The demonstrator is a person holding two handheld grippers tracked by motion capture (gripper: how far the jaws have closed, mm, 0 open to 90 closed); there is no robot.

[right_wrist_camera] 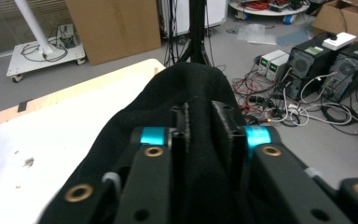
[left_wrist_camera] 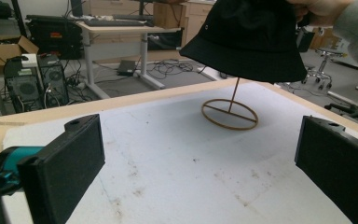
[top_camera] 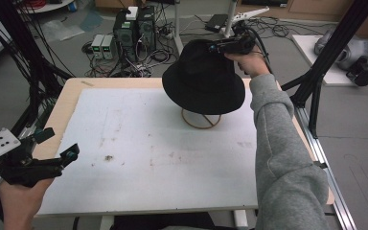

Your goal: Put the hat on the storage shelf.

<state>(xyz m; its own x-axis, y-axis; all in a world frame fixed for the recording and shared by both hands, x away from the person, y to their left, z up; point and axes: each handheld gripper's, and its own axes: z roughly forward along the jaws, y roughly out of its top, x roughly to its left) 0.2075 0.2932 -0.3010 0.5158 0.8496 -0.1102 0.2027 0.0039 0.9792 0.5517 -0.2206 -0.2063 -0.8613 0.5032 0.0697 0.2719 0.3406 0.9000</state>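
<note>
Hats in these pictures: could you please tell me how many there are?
1. The black hat sits on the thin wooden stand at the far side of the table, a fold of its crown between the jaws of the right gripper. None other shows.

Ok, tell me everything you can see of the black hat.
The black hat is a soft, fabric-looking bucket hat with a rounded crown and a downturned brim all round, small eyelets in the side. It sits tilted on a thin wooden stand at the far side of the table. The right gripper has a fold of its crown between its fingers.
</note>
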